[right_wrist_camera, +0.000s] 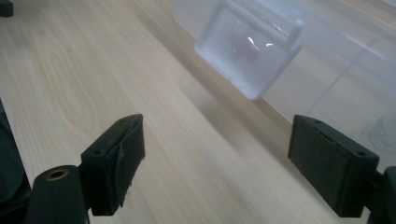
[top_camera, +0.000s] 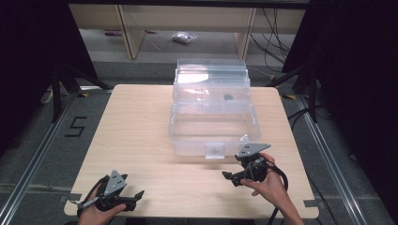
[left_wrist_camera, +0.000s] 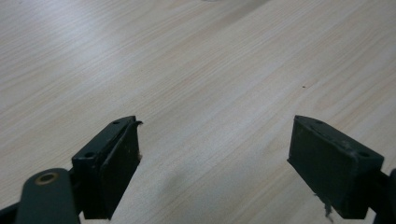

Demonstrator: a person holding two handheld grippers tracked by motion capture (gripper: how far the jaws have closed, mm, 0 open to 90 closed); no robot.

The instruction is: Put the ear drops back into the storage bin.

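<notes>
Clear plastic box [top_camera: 213, 117]: centre-far of worktop [top_camera: 141, 122], long axis left-right, front latch [top_camera: 215, 150] facing person. Left gripper [top_camera: 133, 196]: near-left corner, fingers [left_wrist_camera: 112, 163] wide apart, nothing between. Right gripper [top_camera: 230, 177]: just beside box's front right, fingers [right_wrist_camera: 116, 158] apart, nothing held, latch ahead.

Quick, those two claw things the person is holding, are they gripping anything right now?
Left gripper: open, nothing between its fingers, just wooden table.
Right gripper: open, holding nothing, near the clear plastic box's latch.

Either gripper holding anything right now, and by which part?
Nothing is held. The left gripper and right gripper are both open over the table, the right near the clear box's latch.
</notes>
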